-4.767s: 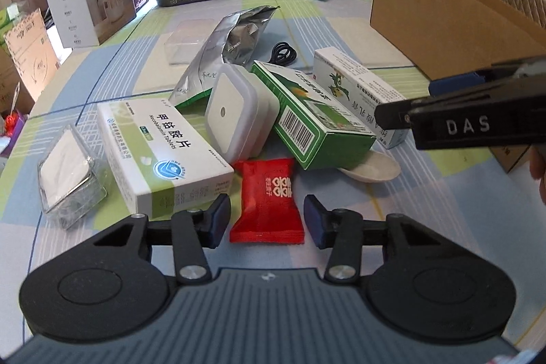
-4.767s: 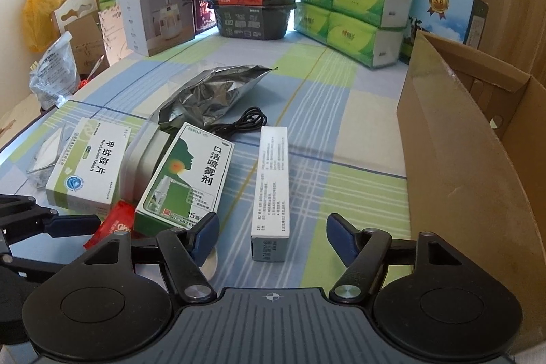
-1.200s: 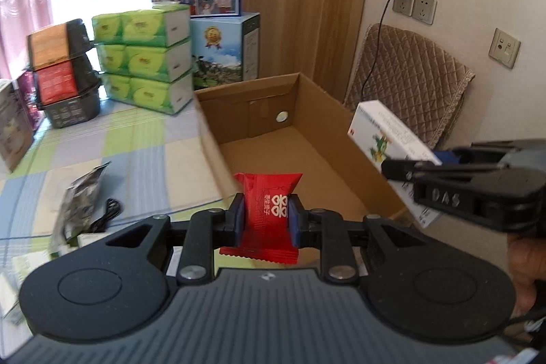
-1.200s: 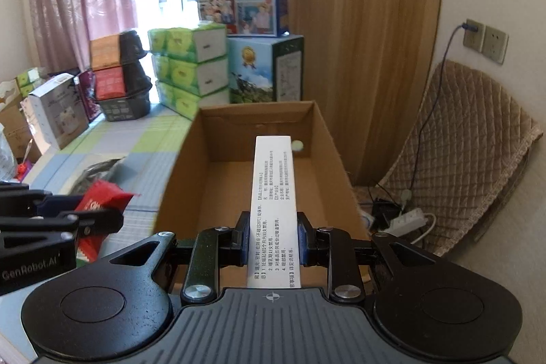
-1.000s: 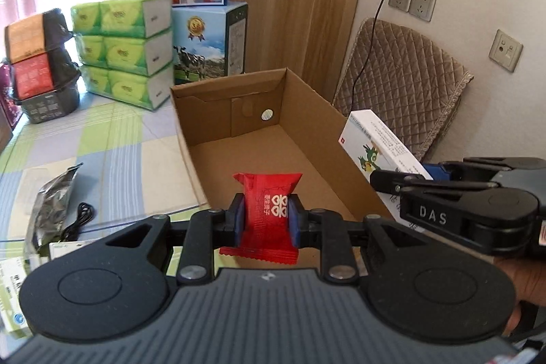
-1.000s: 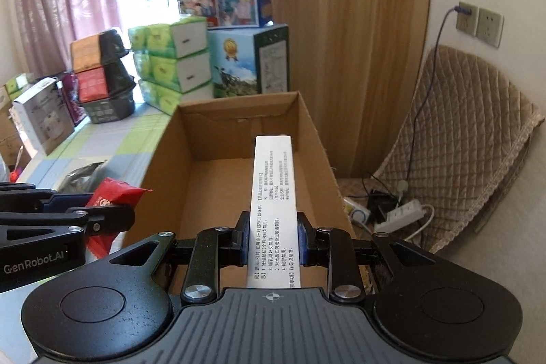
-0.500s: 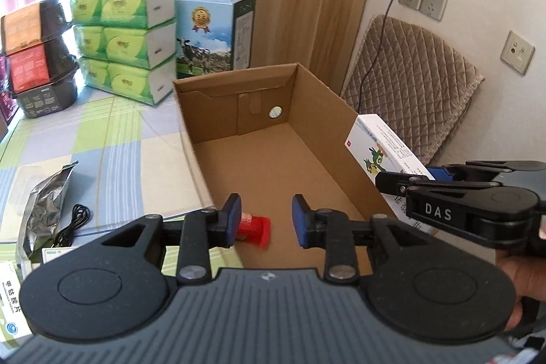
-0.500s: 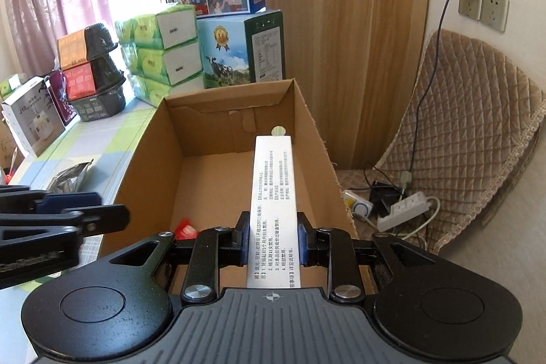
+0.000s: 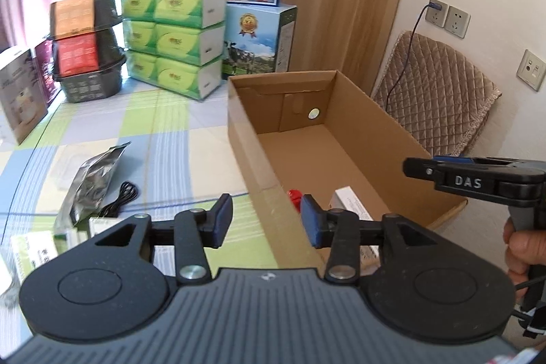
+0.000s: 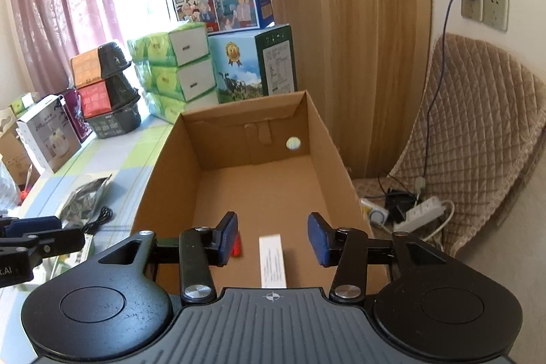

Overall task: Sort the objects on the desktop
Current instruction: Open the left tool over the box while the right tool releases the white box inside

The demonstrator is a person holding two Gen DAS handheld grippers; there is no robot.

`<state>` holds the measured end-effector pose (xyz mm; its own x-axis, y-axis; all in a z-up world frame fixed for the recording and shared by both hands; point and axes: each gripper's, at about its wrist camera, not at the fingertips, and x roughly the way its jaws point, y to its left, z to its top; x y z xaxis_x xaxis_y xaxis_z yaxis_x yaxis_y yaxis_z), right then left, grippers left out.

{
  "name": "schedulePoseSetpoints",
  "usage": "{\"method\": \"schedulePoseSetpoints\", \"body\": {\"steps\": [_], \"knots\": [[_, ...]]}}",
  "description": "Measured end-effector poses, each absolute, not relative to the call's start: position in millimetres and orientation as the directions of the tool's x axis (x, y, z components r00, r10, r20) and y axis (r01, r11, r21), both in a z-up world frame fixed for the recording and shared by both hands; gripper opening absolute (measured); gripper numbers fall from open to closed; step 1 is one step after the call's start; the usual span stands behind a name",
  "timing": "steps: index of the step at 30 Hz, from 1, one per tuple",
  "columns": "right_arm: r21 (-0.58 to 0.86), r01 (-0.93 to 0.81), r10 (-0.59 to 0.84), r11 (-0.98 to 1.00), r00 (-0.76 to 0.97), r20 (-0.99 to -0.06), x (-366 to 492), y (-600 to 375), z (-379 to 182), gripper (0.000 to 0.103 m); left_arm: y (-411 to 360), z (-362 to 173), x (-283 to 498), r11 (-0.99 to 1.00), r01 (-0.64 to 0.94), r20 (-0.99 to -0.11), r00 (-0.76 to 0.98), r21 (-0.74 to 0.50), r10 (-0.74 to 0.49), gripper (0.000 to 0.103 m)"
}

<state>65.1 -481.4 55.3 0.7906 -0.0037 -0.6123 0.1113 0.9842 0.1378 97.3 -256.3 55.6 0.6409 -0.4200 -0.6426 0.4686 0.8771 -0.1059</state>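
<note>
the right gripper point(image 10: 273, 239) has let go: its jaws, clamped half a second ago on the long white medicine box point(image 10: 272, 261), now stand wide apart, and that box lies flat on the floor of the cardboard box point(image 10: 273, 183), just beside the red candy packet point(image 10: 236, 248). the left gripper point(image 9: 267, 220) has spread wider and sits over the carton's left wall.

Bright daylight pours through the blown-out window behind the pink patterned curtain point(image 10: 65, 9), washing out the checked glass-topped surface point(image 9: 163, 132), while the fisheye lens bends the edges, darkens the corners and leaves distant stacked packages slightly soft.
</note>
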Motion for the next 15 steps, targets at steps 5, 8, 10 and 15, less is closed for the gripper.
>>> {"method": "schedulePoseSetpoints", "body": {"steps": [5,8,10,15], "knots": [[0.158,0.126,0.001,0.979,0.779,-0.627,39,-468,62,0.052,-236,54,80,0.890,0.439,-0.653,0.639,-0.125,-0.407,0.046],[0.157,0.106,0.017,0.982,0.775,-0.632,24,-454,67,0.057,-224,54,70,0.897,0.424,-0.658,0.642,-0.123,-0.393,0.050],[0.159,0.088,0.031,0.983,0.778,-0.628,14,-443,71,0.061,-214,54,61,0.904,0.414,-0.659,0.650,-0.112,-0.379,0.056],[0.169,0.055,0.061,0.984,0.787,-0.614,-6,-418,79,0.071,-190,55,45,0.920,0.379,-0.662,0.665,-0.098,-0.345,0.070]]}}
